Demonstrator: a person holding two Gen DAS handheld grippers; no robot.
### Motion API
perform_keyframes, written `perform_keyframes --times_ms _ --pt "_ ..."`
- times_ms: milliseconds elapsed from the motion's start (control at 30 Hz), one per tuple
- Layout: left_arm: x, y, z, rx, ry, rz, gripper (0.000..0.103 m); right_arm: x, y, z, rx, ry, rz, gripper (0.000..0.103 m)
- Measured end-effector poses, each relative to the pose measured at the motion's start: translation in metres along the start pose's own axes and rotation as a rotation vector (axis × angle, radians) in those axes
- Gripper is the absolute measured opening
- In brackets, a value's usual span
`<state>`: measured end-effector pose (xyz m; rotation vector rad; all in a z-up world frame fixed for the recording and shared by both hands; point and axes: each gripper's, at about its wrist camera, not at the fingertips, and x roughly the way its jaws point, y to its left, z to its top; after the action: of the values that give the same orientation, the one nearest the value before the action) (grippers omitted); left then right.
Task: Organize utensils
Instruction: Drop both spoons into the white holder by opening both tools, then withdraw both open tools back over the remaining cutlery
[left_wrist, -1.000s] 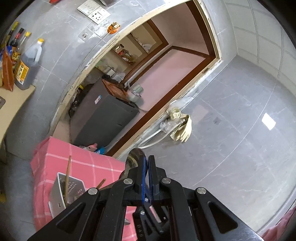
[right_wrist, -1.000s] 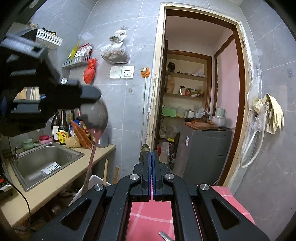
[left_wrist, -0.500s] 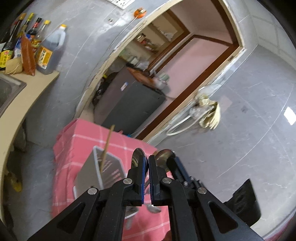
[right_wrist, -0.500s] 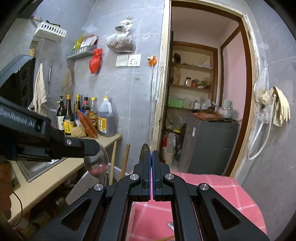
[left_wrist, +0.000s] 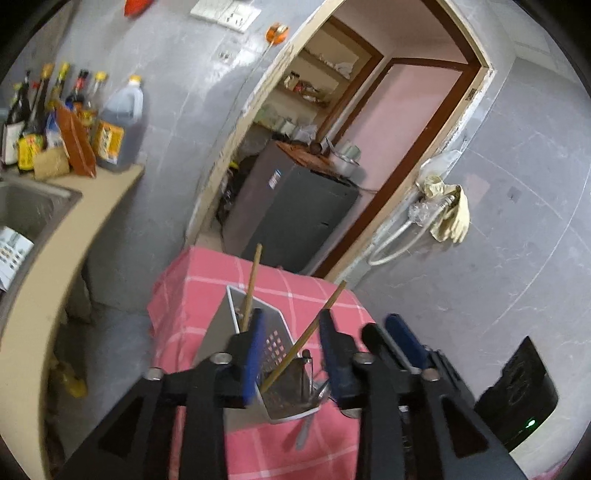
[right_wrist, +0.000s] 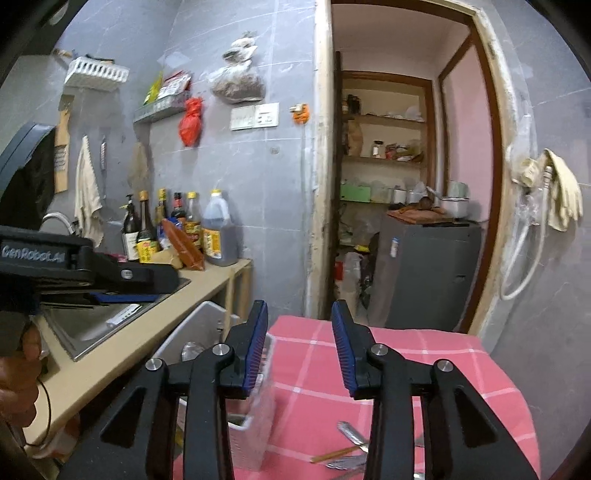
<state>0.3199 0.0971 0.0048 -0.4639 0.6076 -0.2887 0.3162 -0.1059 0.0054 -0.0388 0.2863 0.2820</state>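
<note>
Left wrist cam: left gripper (left_wrist: 291, 350) spread wide w/ nothing in it, right over the white utensil holder (left_wrist: 273, 354) w/ chopsticks (left_wrist: 251, 284) on the pink cloth (left_wrist: 192, 295). Right gripper (right_wrist: 300, 347) also wide, empty; loose utensils (right_wrist: 351, 448) near the cloth's front edge.

Tabletop (right_wrist: 424, 354), covered in pink cloth with white check lines. On it: one white perforated utensil holder (left_wrist: 280, 369), upright at the left edge, two wooden chopsticks (left_wrist: 252, 284) standing inside; loose metal cutlery (right_wrist: 351, 434) and one chopstick (right_wrist: 332, 453) lying flat near the front edge.
</note>
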Motion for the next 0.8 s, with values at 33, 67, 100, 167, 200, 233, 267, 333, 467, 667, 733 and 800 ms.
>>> perform_keyframes --times_ms 33,67,100,167,200,233,267,333,467,667,733,800 --pt "-0.004 -0.004 -0.001 0.012 -0.019 0.017 0.040 -0.005 -0.006 0.001 0.013 -0.006 -0.015 0.046" --pt "-0.007 -0.010 -0.002 0.030 -0.037 0.036 0.044 -0.008 -0.011 0.001 0.020 -0.011 -0.027 0.054" --pt "-0.008 -0.013 -0.002 0.042 -0.046 0.048 0.050 -0.014 -0.018 0.002 0.031 -0.022 -0.048 0.057" --pt "-0.012 -0.028 -0.007 0.089 -0.075 0.099 0.063 -0.025 -0.030 0.003 0.048 -0.037 -0.075 0.066" --pt "-0.014 -0.034 -0.009 0.109 -0.089 0.120 0.070 -0.031 -0.037 0.004 0.057 -0.042 -0.091 0.068" --pt "-0.015 -0.039 -0.011 0.128 -0.102 0.135 0.073 -0.036 -0.044 0.004 0.062 -0.048 -0.109 0.074" --pt "-0.016 -0.045 -0.014 0.145 -0.114 0.148 0.079 -0.041 -0.049 0.004 0.066 -0.051 -0.120 0.080" --pt "-0.016 -0.059 -0.022 0.193 -0.135 0.186 0.085 -0.051 -0.061 0.004 0.075 -0.061 -0.150 0.087" --pt "-0.014 -0.081 -0.034 0.249 -0.170 0.242 0.093 -0.069 -0.085 0.001 0.084 -0.070 -0.211 0.098" --pt "-0.011 -0.106 -0.057 0.293 -0.230 0.312 0.096 -0.086 -0.112 -0.006 0.069 -0.061 -0.274 0.101" --pt "-0.010 -0.113 -0.064 0.308 -0.245 0.328 0.097 -0.089 -0.119 -0.011 0.055 -0.043 -0.301 0.102" --pt "-0.007 -0.121 -0.072 0.326 -0.257 0.348 0.097 -0.091 -0.125 -0.016 0.038 -0.025 -0.331 0.102"
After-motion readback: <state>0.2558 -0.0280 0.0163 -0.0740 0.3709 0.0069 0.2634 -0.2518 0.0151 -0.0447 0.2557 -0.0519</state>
